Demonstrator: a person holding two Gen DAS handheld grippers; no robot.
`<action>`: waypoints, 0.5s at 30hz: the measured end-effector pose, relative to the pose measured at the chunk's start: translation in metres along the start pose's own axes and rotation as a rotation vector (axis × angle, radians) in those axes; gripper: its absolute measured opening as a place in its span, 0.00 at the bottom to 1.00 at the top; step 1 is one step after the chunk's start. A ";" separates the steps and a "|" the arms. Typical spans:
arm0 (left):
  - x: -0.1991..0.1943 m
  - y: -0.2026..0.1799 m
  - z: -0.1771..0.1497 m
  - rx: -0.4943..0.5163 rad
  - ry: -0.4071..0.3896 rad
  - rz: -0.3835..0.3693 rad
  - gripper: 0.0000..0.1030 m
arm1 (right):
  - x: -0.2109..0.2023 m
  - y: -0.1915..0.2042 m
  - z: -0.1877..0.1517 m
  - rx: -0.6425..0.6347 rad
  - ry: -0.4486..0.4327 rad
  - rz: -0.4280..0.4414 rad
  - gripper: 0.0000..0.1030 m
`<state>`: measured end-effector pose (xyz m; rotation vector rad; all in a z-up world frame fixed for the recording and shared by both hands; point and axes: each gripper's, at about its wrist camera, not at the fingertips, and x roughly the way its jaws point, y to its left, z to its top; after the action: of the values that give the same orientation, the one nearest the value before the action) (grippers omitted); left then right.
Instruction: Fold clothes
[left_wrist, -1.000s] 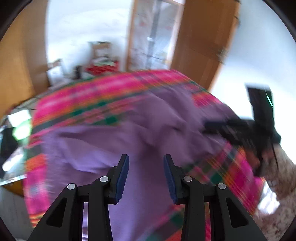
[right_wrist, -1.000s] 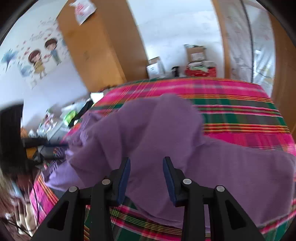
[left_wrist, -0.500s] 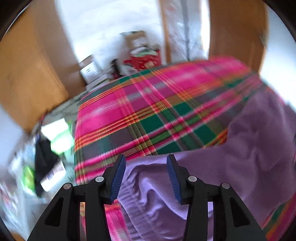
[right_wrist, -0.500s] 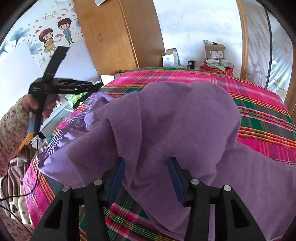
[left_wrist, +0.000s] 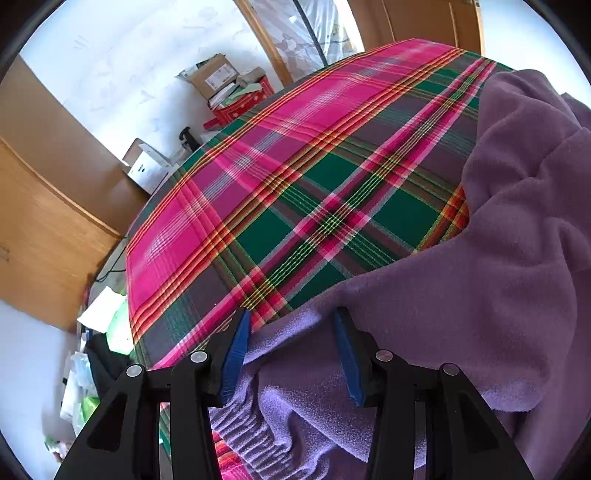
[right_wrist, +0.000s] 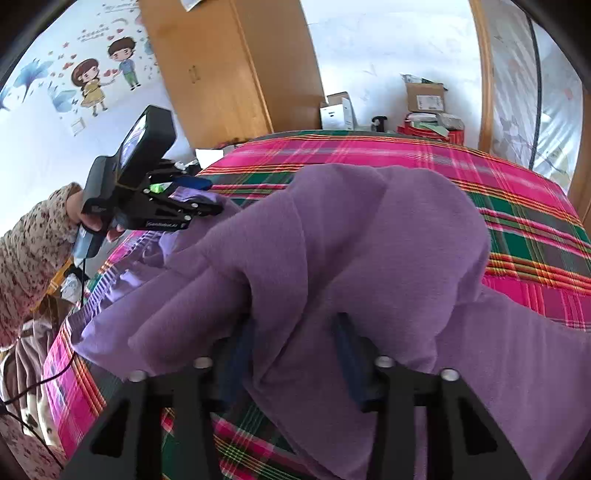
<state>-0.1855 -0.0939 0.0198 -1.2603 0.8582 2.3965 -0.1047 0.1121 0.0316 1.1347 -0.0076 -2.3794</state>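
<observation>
a: looking at the purple fleece garment (right_wrist: 354, 251) first, it lies rumpled in a heap on the plaid bedcover (left_wrist: 280, 192), toward the near edge, with its gathered waistband (left_wrist: 240, 432) at the corner.

b: and the tongs?

a: the right gripper (right_wrist: 295, 354) has just been closing, with a thick fold of the fleece between its jaws. whether the pads actually bite i cannot tell, since cloth drapes over them. the left gripper (left_wrist: 291, 354) stands spread around the edge by the waistband, a clear gap showing at each blue pad (left_wrist: 236, 350), so it only straddles the cloth.

b: what could go wrong from here?

a: the right one seems to have gathered several layers at once. lifting that would likely drag up a wad rather than one edge, and the fold would come out lumpy. the left one might close on the bedcover along with the fleece, as the two lie touching there.

b: anything around it?

a: a wooden wardrobe (right_wrist: 229, 74) and cardboard boxes (right_wrist: 424, 98) beyond the bed, well apart from the garment.
</observation>
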 end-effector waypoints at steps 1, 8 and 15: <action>0.000 0.000 -0.001 -0.002 -0.002 -0.007 0.41 | -0.001 -0.002 0.001 0.006 -0.003 -0.010 0.25; -0.004 -0.011 -0.004 -0.012 -0.012 -0.012 0.03 | -0.013 -0.008 0.003 0.018 -0.030 -0.043 0.08; -0.026 0.008 -0.009 -0.146 -0.108 0.033 0.02 | -0.048 -0.009 0.013 -0.029 -0.123 -0.183 0.07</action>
<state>-0.1685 -0.1055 0.0401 -1.1624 0.6894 2.5672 -0.0930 0.1381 0.0730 1.0120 0.0927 -2.5989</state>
